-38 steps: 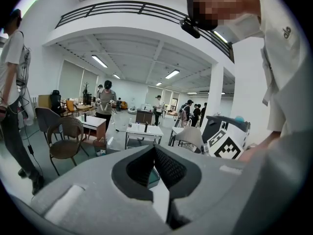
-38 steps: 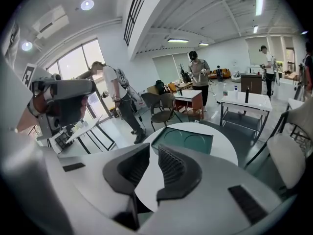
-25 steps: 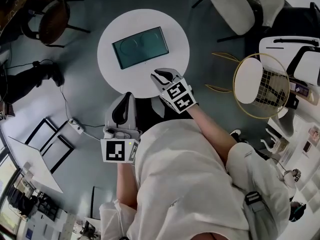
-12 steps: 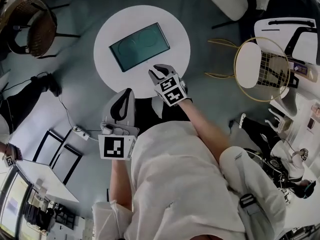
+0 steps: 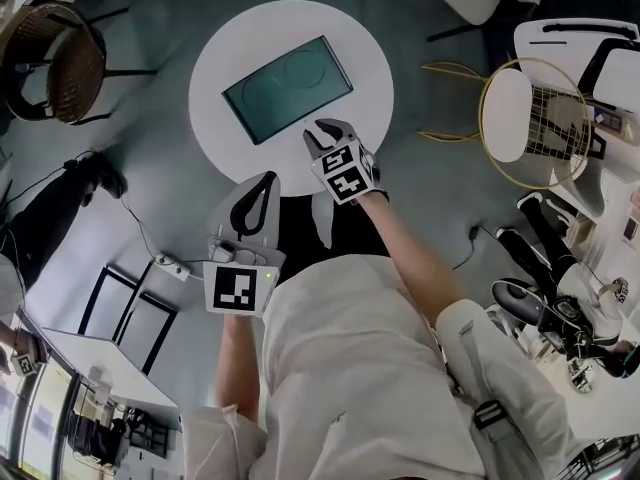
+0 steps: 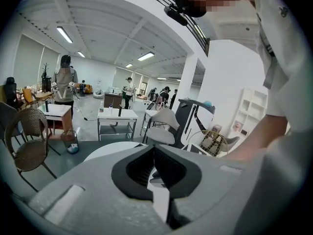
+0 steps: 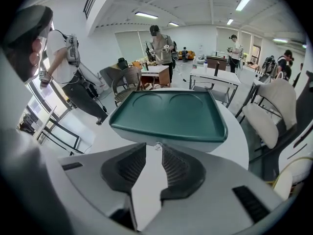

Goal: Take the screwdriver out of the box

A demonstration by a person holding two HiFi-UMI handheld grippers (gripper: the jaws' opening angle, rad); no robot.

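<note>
A flat teal-green box [image 5: 288, 90] lies shut on the round white table [image 5: 340, 38]; no screwdriver shows. My right gripper [image 5: 322, 130] hovers over the table's near edge, just short of the box's long near side. In the right gripper view the box [image 7: 171, 114] fills the middle, and the right gripper [image 7: 154, 151] has its jaws opening with nothing between them. My left gripper [image 5: 268, 178] hangs off the table's near-left rim. In the left gripper view its tips [image 6: 154, 150] meet, with the table [image 6: 105, 151] just beyond.
A wicker chair [image 5: 50, 63] stands at the far left and a gold wire chair [image 5: 530, 118] at the right. A cable and power strip [image 5: 170, 263] lie on the floor to the left. Several people and desks fill the room behind.
Both grippers have come down toward the table. The right one has drawn closer to the box's near side, tilted down more, and its jaws have parted.
</note>
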